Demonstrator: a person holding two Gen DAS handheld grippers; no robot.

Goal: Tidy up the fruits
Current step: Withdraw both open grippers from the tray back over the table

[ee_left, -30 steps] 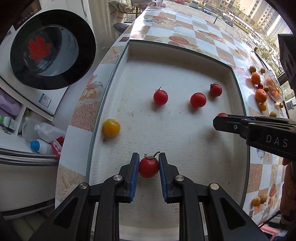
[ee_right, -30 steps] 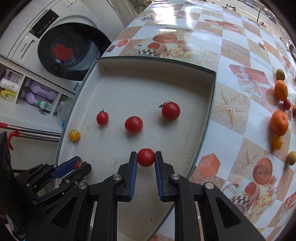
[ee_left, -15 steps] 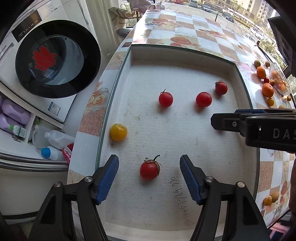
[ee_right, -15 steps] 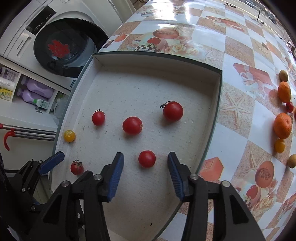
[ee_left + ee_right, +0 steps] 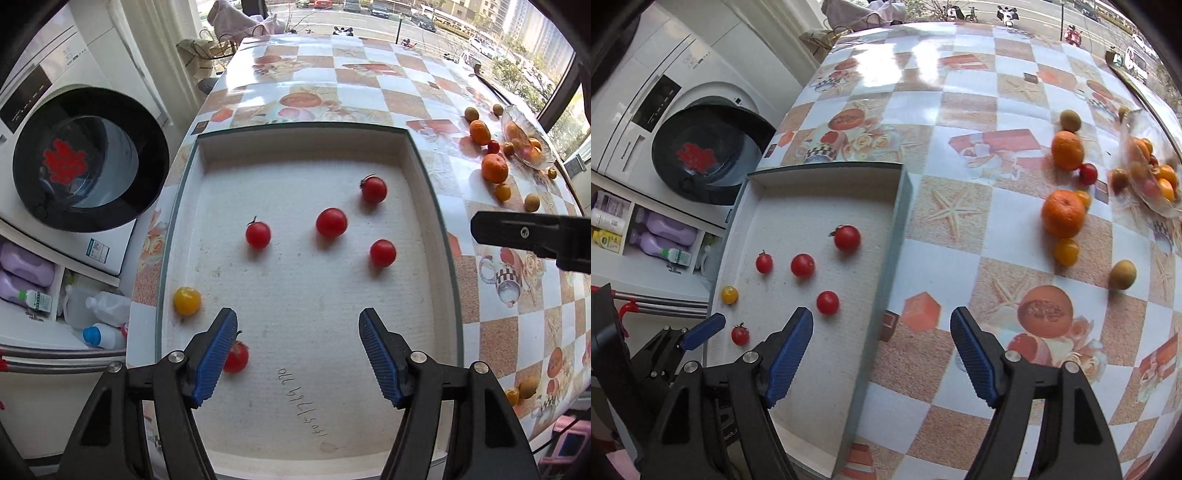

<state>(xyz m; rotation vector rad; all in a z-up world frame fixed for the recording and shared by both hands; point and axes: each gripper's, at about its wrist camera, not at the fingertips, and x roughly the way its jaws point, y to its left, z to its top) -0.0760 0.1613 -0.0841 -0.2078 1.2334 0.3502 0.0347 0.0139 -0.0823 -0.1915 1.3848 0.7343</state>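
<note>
The desk with its checkered fruit-print cover fills both views. The shallow white foam tray (centre of the left view) holds five red cherry tomatoes and one yellow cherry tomato. Two round oranges sit upper right. The left tongs and right tongs gape wide, gripping nothing.

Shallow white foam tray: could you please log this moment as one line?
left gripper: open | right gripper: open | shallow white foam tray: five red cherry tomatoes, one yellow cherry tomato
</note>
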